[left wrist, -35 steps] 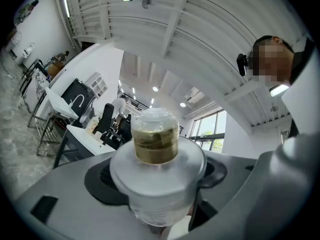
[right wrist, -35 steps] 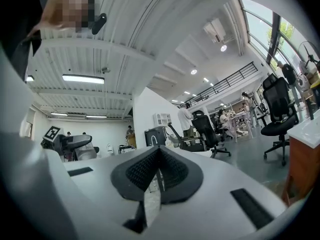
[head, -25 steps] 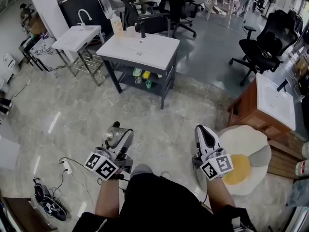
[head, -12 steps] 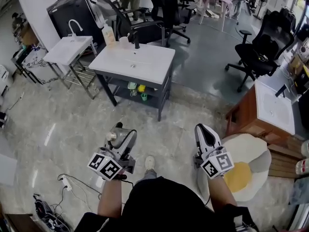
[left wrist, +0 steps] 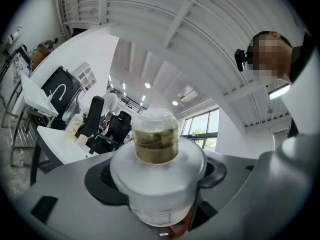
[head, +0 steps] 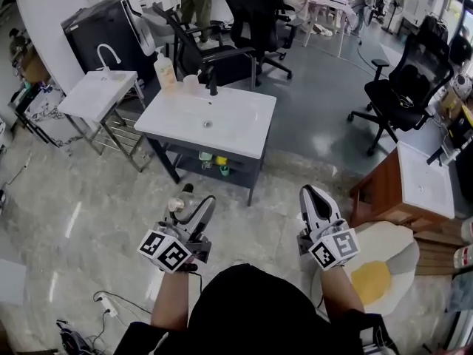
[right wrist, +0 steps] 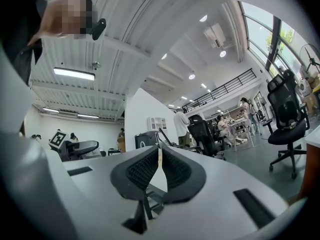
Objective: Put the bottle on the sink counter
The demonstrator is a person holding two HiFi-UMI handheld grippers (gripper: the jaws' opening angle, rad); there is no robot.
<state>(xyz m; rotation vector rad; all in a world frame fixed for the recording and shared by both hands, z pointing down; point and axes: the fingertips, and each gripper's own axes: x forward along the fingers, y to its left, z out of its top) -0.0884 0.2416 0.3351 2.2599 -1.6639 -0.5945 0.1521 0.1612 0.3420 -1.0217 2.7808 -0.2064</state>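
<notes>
A clear bottle [left wrist: 156,179] with an olive-brown neck band and a frosted cap is clamped between the jaws of my left gripper [head: 188,213]; its cap [head: 175,205] shows in the head view. The white sink counter [head: 181,117] with a black faucet [head: 213,80] stands ahead across the marble floor, well beyond both grippers. My right gripper [head: 312,200] is held level with the left, its jaws pressed together with nothing between them, and in the right gripper view the pads [right wrist: 140,169] meet.
A soap bottle [head: 163,71] and a small cup [head: 191,84] stand at the counter's back edge. A second small sink [head: 92,95] is to the left, a wooden vanity [head: 414,191] to the right, an egg-shaped rug [head: 384,272] by my right side. Office chairs [head: 403,87] stand behind.
I have walked closer to the sink counter, which now sits lower and larger in the head view. Both grippers keep the same hold and spacing.
</notes>
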